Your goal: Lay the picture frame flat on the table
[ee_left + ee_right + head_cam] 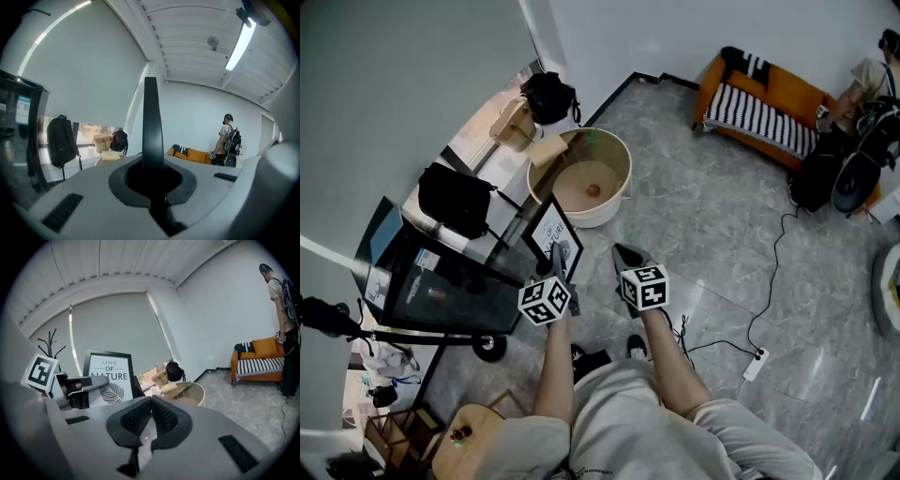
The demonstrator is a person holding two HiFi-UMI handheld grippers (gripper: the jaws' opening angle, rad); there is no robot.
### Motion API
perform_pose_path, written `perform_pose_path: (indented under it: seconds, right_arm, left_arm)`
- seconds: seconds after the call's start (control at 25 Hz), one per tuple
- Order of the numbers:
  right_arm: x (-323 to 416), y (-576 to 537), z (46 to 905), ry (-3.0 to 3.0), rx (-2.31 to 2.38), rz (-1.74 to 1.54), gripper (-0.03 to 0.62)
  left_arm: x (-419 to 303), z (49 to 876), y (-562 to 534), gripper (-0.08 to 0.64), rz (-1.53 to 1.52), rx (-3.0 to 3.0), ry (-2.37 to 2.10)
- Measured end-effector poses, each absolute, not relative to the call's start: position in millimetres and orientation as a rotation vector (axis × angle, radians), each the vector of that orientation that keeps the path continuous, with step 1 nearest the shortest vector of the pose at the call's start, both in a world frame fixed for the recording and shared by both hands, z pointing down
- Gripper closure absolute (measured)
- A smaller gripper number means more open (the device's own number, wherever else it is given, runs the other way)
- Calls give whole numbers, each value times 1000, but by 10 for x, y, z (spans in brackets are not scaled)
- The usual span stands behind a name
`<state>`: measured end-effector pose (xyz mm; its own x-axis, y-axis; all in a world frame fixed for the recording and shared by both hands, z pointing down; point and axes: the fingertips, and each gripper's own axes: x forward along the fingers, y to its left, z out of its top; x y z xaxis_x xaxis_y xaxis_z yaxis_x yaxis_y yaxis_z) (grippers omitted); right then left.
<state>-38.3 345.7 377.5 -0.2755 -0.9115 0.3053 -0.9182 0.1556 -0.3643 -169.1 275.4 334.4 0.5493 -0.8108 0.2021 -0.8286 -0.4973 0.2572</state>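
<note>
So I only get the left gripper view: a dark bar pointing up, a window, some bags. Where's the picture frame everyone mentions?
Observer: Outside your view. The picture frame stands upright at the edge of the glass table.
Visitor: Is my gripper holding it?
Observer: No sign of that. In the right gripper view, the left gripper reaches across the frame's front with its jaws together. I can't tell whether it touches.
Visitor: And the other one?
Observer: The right gripper is shut on nothing, held over the floor beside the table.
</note>
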Motion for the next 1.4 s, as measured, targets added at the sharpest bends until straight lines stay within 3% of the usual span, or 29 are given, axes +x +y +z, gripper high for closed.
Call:
perform_pose_path:
  seconds: [0.44, 0.88, 1.4]
  right_arm:
    - [66, 3605, 3820, -2258, 2012, 757, 558]
    - [-119, 3560, 3930, -2289, 1923, 797, 558]
    - [-369, 3351, 3840, -2487, 1769, 787, 557]
  left_arm:
    - [-1829, 3188, 3124, 533, -5, 2417, -1395]
    - [-2121, 3245, 3226, 532, -30, 2385, -1420]
    - [-1879, 3314, 3179, 532, 147, 2525, -1400]
